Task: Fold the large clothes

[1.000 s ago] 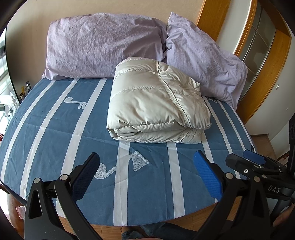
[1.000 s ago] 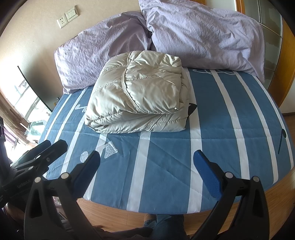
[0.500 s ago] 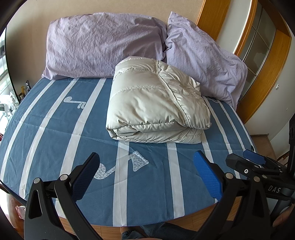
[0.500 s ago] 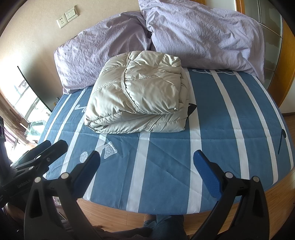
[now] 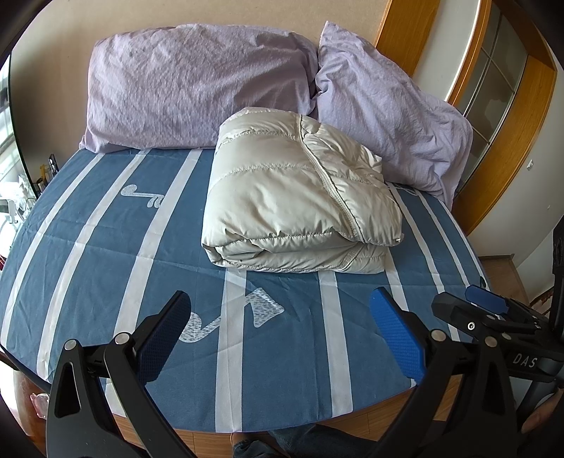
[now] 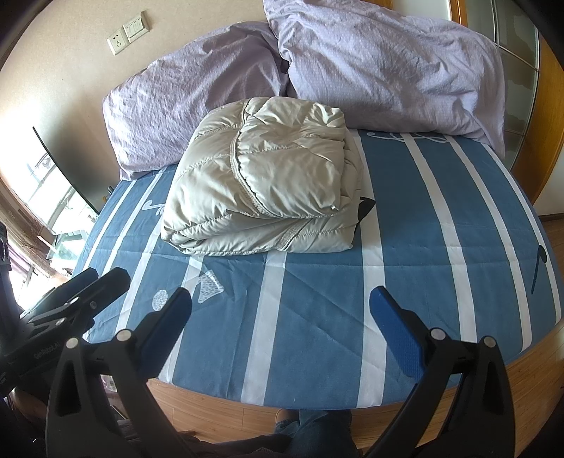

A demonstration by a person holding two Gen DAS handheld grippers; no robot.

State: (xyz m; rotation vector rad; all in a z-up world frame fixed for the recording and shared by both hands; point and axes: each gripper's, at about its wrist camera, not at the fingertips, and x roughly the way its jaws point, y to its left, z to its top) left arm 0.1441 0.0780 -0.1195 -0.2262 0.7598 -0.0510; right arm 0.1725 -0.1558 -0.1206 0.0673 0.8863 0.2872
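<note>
On bed (image 5: 105, 253), folded jacket (image 5: 299, 197) unmoved, grippers unchanged

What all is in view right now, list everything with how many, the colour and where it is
Puffer jacket: one, pale beige, folded into a bundle on the bed just in front of the pillows.
Pillows: two, lilac, propped against the wall at the head of the bed.
Bed cover: one, blue with white stripes and music-note prints, spread over the bed.
Wall sockets: two plates, white, on the wall above the pillows, right wrist view.
Wooden frame: one, orange-brown, with glass panes, right of the bed.
Left gripper: one, black with blue pads, open, empty, over the near edge of the bed.
Right gripper: one, same build, open, empty, beside the left.
</note>
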